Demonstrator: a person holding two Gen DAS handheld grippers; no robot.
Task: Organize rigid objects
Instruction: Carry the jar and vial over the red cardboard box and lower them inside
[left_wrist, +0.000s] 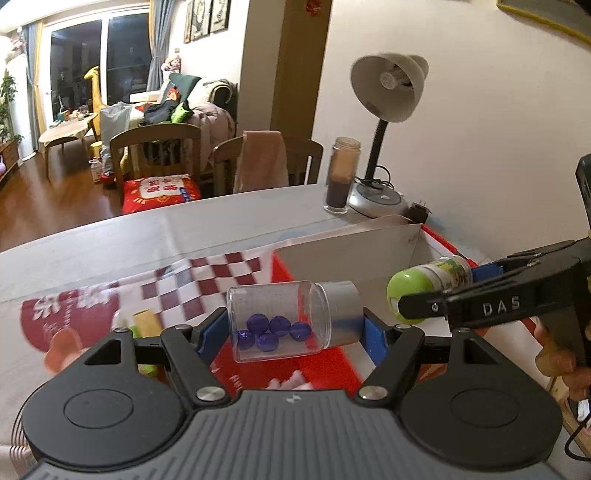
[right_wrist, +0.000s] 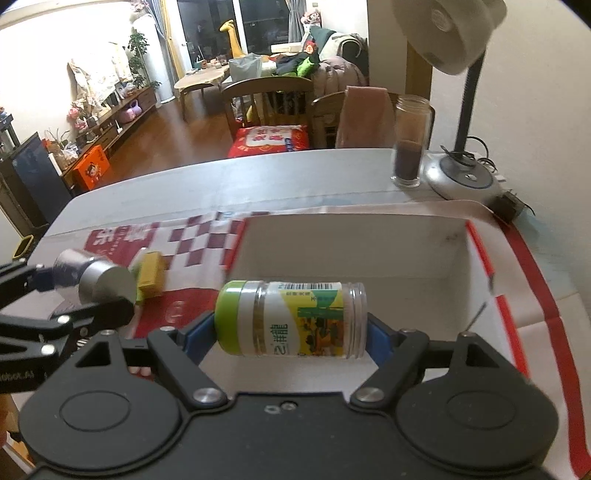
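Clamped sideways in the left gripper (left_wrist: 293, 326): a clear jar (left_wrist: 291, 319) of blue marbles, above the table. Gripped end to end in the right gripper (right_wrist: 291, 328), over the open box (right_wrist: 369, 243): a green-capped bottle (right_wrist: 291, 319).

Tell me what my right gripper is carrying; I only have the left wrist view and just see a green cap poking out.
Observer: The right gripper is shut on a clear green-capped bottle held sideways, with a yellow-green printed label and a barcode.
Operator: Where is it relative to the box?
Observer: It hangs over the open white-walled box, near the box's left wall.
Operator: Anything already inside the box?
Observer: The floor that shows looks bare; the bottle hides part of it.
Operator: And left of the box?
Observer: A small yellow-and-green item lies on the checkered cloth, just behind the silver cap of your marble jar.
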